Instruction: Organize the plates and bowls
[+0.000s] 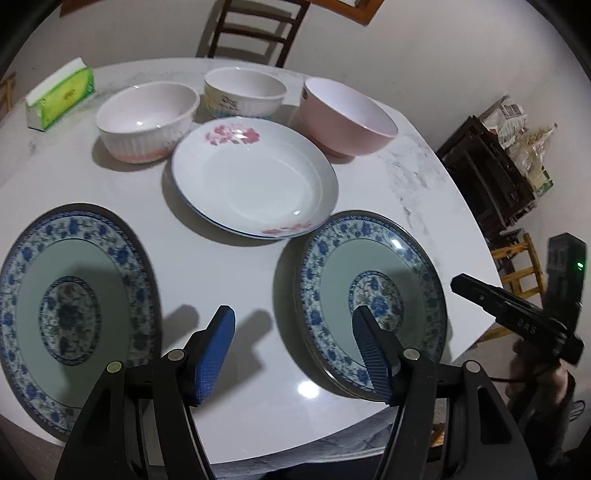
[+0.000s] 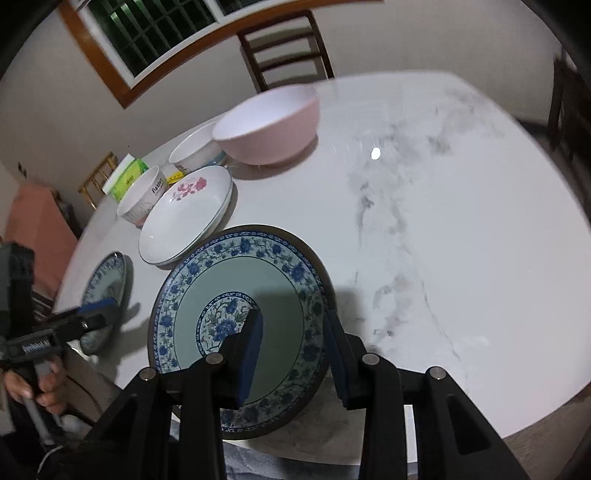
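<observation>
Left gripper (image 1: 293, 354) jaws apart, right gripper (image 2: 293, 354) narrower.

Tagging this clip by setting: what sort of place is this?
Most likely a home dining room: a marble-look dining table laid with plates and bowls, a wooden dining chair against the wall, and a wood-framed barred window.
</observation>
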The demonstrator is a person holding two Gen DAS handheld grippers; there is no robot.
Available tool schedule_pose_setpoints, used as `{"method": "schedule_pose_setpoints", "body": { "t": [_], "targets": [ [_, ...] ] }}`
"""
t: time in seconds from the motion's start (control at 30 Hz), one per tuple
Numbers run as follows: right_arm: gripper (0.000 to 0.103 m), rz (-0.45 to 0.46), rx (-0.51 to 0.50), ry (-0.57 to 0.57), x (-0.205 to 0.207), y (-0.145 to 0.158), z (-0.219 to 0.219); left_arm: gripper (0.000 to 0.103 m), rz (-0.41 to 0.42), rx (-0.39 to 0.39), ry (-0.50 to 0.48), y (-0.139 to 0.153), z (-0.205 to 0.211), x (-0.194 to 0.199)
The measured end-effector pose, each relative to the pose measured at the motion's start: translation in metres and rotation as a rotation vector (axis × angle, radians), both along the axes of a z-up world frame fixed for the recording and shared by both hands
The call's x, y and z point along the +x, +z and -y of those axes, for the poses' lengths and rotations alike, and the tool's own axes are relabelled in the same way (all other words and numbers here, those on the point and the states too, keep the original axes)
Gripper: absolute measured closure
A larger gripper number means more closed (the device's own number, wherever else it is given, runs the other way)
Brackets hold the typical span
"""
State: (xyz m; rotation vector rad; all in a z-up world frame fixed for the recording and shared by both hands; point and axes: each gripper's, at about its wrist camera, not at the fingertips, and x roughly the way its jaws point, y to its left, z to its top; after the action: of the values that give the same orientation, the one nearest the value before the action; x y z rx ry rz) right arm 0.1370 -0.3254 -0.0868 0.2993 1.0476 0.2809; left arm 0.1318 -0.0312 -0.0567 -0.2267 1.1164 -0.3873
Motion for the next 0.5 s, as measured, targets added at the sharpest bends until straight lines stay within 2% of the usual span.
{"method": "schedule_pose_setpoints", "body": {
  "t": [0.17,0.27,0.4,0.5],
  "targets": [
    [0.069,-0.081,0.102,-0.005,0.014,-0.019,0.020,0.046,-0.077,-0.059,0.010,-0.007,0.004,0.011],
    [0.069,-0.118,0.142,-0.010,0.021,-0.031,0.027,0.047,-0.105,-0.060,0.020,-0.013,0.008,0.017],
    [0.069,-0.151,0.174,0.001,0.026,-0.044,0.029,0.049,-0.150,-0.078,0.018,-0.022,0.010,0.021],
    [0.069,-0.155,0.185,0.019,0.027,-0.048,0.025,0.054,-0.173,-0.093,0.022,-0.028,0.011,0.024]
  ]
}}
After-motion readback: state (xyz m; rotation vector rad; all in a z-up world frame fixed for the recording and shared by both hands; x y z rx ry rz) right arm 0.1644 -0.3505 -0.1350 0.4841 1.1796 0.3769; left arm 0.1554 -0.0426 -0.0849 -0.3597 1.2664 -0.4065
